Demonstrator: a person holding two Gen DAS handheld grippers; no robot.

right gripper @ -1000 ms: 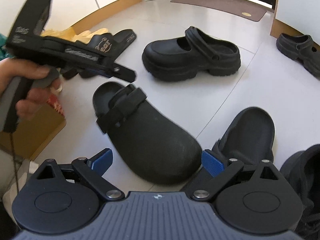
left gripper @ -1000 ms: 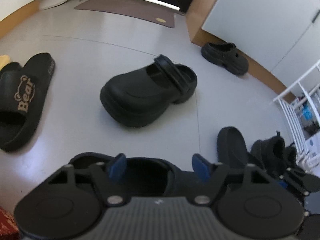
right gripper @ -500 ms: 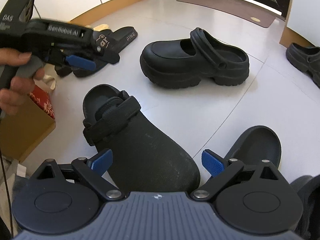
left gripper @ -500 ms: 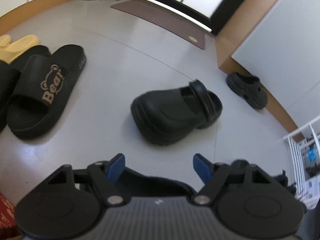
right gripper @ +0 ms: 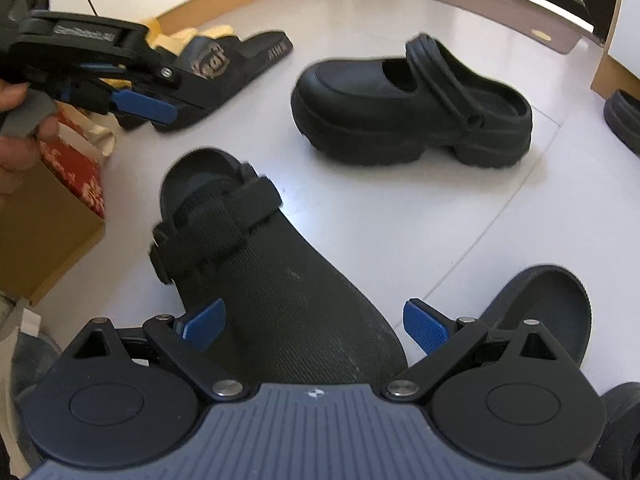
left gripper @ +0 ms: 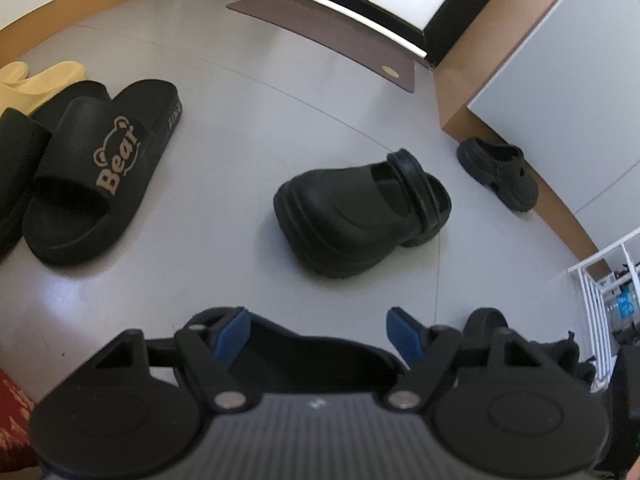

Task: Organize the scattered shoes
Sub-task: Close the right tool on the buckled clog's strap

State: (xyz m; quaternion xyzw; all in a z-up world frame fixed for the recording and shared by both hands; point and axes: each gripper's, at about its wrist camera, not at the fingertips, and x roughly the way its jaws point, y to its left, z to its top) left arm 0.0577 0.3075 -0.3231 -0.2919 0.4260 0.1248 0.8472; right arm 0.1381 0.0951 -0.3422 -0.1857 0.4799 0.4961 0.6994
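Note:
A black strapped clog (right gripper: 260, 264) lies on the pale floor with its toe between the fingers of my right gripper (right gripper: 314, 324). That gripper is open; floor shows between the right pad and the shoe. In the left wrist view the same clog's heel opening (left gripper: 304, 356) sits under my left gripper (left gripper: 318, 336), also open with its pads clear of the shoe. A hand holds the left gripper (right gripper: 120, 86) above and left of the clog's heel. A chunky black clog (right gripper: 408, 112) stands beyond, and its mate (left gripper: 500, 176) lies by the wall.
Black "Bear" slides (left gripper: 100, 168) and yellow slippers (left gripper: 36, 80) lie at the left. A dark slipper (right gripper: 552, 308) lies right of the strapped clog. A cardboard box (right gripper: 40, 220) with red wrapping stands left. A white rack (left gripper: 600, 280) and a doormat (left gripper: 332, 36) lie farther off.
My right gripper has sunk toward the strapped clog, whose toe now fills more of the gap. The left gripper has rolled and shifted left, away from the clog's strap. Both stay open.

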